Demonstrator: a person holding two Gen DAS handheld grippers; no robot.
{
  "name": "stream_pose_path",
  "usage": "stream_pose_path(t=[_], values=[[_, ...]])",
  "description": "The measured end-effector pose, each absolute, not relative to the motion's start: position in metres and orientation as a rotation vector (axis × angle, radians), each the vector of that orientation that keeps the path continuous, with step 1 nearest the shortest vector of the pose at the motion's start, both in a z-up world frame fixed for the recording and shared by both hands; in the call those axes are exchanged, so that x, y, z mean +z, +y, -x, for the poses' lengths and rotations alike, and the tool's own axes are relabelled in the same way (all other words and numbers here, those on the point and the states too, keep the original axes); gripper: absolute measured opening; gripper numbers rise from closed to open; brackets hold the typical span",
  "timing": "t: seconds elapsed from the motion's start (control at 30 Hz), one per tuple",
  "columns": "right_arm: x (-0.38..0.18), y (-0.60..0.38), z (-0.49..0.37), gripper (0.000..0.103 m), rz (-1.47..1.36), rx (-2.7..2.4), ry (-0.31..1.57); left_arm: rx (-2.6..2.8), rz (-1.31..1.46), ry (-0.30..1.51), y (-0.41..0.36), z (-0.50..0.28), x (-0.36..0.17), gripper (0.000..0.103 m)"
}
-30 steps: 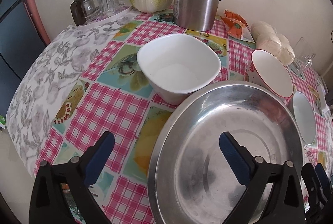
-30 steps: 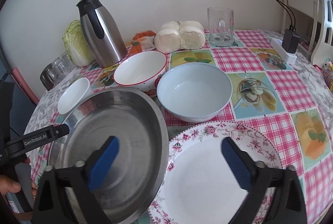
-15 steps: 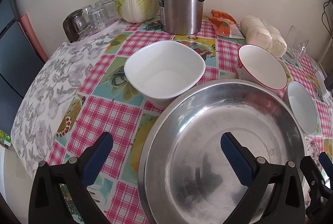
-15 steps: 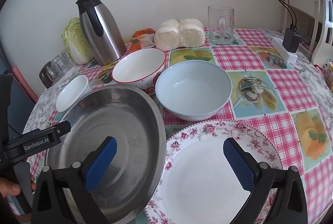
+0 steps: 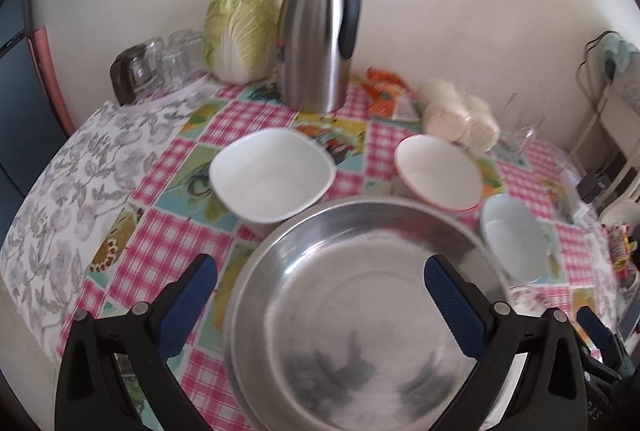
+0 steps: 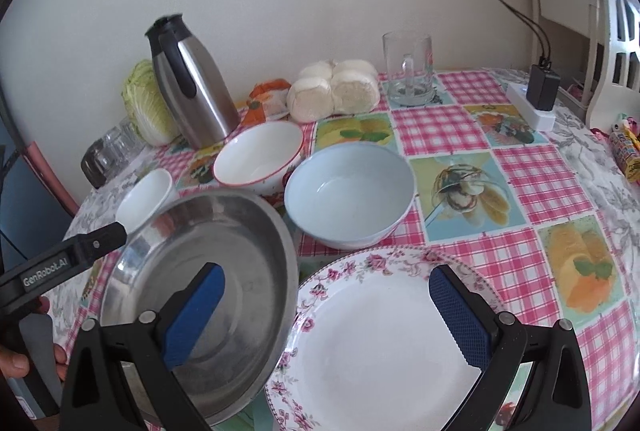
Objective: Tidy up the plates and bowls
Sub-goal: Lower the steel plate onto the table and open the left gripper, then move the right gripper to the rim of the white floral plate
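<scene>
Steel basin sits at the bench's near edge, overlapping the flowered plate; three bowls behind remain unstacked, so sorting seems barely begun. Left claw and right claw hover spread, empty.

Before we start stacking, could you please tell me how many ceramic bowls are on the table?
3: a square white bowl in front of the thermos, a red-rimmed bowl beside the steamed buns, and a pale blue bowl behind the floral plate. None appears hidden.

Steel basin between spread fingers
</scene>
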State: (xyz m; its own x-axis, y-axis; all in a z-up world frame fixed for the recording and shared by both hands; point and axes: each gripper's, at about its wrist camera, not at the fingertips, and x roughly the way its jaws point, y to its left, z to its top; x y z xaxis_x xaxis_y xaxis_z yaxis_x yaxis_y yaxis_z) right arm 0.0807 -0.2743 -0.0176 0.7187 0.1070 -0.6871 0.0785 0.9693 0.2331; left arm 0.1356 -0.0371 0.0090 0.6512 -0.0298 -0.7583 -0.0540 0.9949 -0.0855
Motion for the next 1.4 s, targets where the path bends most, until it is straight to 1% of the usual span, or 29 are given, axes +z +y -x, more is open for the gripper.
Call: stream_pose_path(t=[0.13, 0.4, 0.67, 1.07, 1.4], values=[[-0.008, -0.299, -0.069, 0.103, -0.322, -0.016, 0.724, -0.066, 0.124, 0.809, -0.059, -0.123, 0.027, 0.103], [0.004, -0.367, -0.04, 0.103, -0.416, -0.178, 0.662, -0.154, 0.159, 0.79, -0.1, -0.102, 0.048, 0.103], [0.002, -0.414, -0.015, 0.103, -0.485, -0.234, 0.631, -0.15, 0.172, 0.877, -0.131, -0.094, 0.039, 0.103], [-0.013, -0.431, -0.011, 0.103, -0.533, -0.255, 0.674, -0.289, 0.222, 0.966, -0.172, -0.07, 0.031, 0.103], [-0.023, -0.441, -0.01, 0.103, -0.63, -0.242, 0.695, -0.389, 0.299, 1.084, -0.201, -0.047, 0.012, 0.103]])
